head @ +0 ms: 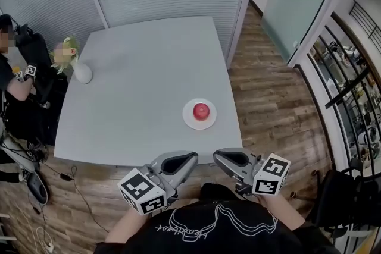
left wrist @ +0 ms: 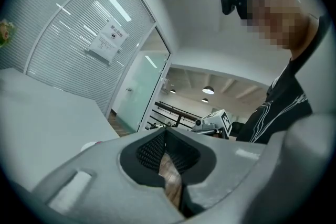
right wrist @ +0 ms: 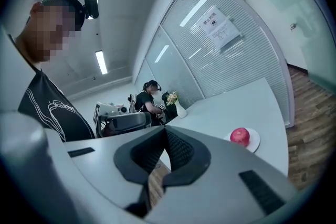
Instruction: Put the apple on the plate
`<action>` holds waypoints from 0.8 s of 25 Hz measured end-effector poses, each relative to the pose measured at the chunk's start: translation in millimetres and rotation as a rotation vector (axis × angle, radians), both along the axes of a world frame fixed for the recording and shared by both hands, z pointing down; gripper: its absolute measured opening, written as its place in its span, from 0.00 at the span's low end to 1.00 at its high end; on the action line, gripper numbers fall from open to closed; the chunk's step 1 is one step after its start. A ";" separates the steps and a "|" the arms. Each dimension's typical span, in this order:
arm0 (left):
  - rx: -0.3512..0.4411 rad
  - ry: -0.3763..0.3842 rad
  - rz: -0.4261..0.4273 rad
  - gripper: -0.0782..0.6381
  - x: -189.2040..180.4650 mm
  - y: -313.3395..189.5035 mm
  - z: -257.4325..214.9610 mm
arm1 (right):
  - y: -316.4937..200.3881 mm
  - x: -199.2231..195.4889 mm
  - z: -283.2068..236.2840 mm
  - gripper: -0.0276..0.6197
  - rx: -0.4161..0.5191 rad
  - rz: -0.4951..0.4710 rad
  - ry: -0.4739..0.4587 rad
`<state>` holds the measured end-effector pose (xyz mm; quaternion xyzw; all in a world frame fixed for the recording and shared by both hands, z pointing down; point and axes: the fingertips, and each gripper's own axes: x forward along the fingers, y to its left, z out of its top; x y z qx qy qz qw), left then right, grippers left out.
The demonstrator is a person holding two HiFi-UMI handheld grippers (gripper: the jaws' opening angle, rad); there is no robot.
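"Since the apple (head: pixel 201 110) already sits on the plate (head: pixel 189 120), what's left to do?"

"Little, I'd judge. Both tongs are pinched tight with nothing between them. The left gripper (head: pixel 190 159) and right gripper (head: pixel 219 156) hang nearer the wearer than the plate, off the table (head: pixel 137 86), tips facing each other."

"So how to finish well?"

"Keep them clear of the plate. Any move should lead away from it, never over it. The apple looks slightly off the plate's middle, though the wide lens makes that hard to swear to, so a knock might roll it."

"Edges?"

"The plate lies near the table's front and right edges. Left of the plate and beyond it, the top is bare. A vase (head: pixel 82 73) stands well apart, with a seated person (head: pixel 13 71) past it."
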<state>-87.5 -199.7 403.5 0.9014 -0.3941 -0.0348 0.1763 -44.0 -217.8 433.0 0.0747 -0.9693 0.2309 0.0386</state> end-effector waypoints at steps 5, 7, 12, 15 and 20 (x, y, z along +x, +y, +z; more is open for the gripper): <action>-0.021 0.014 -0.006 0.13 1.2 5.6 6.7 | 6.2 2.4 2.9 0.06 -0.011 0.013 -0.007; -0.025 0.011 -0.011 0.13 0.9 6.6 7.2 | 8.2 2.9 0.3 0.06 -0.006 0.018 -0.012; -0.040 0.006 -0.008 0.13 1.4 11.2 11.0 | 15.3 3.9 -2.6 0.06 0.003 0.026 -0.019; -0.042 0.005 0.000 0.13 2.9 11.4 13.4 | 14.1 5.3 -0.2 0.06 0.000 0.037 -0.019; -0.049 0.013 0.002 0.13 7.9 9.3 17.7 | 11.6 11.2 4.5 0.06 -0.008 0.048 -0.013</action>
